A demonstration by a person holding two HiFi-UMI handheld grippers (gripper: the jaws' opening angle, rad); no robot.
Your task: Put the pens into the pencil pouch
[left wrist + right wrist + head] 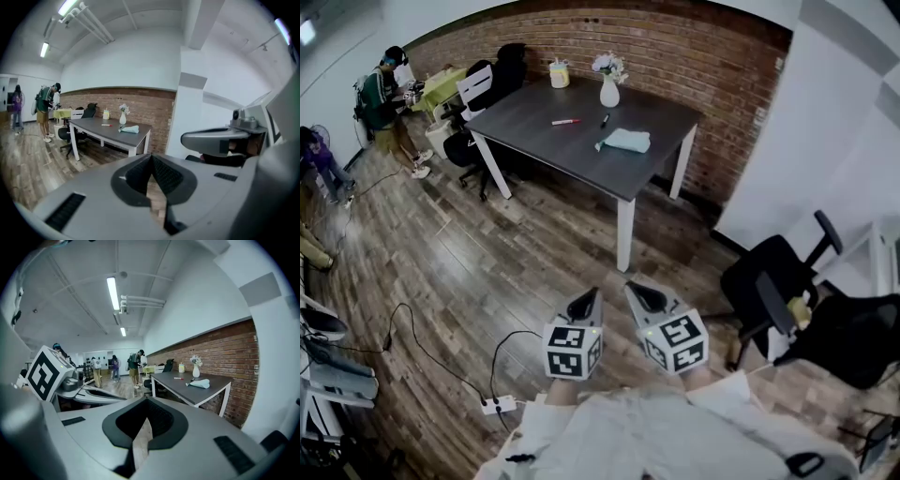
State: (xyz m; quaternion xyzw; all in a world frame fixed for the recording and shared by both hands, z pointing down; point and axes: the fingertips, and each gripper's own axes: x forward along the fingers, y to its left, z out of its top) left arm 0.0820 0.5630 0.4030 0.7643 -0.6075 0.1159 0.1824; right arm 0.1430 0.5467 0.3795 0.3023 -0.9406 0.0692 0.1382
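A red pen (565,122) and a black pen (605,121) lie on the dark grey table (544,131) far ahead of me. The teal pencil pouch (625,141) lies just right of them. My left gripper (593,293) and right gripper (631,289) hang side by side over the wooden floor, well short of the table, both shut and empty. In the left gripper view the pouch (130,129) and red pen (106,124) are small and distant beyond the shut jaws. The right gripper view shows the pouch (199,384) and red pen (178,378) likewise far off.
A white vase (609,91) with flowers and a yellow cup (559,73) stand at the table's back. Black office chairs (773,281) are at my right, others behind the table. A power strip (498,405) and cables lie on the floor at left. People (389,94) stand far left.
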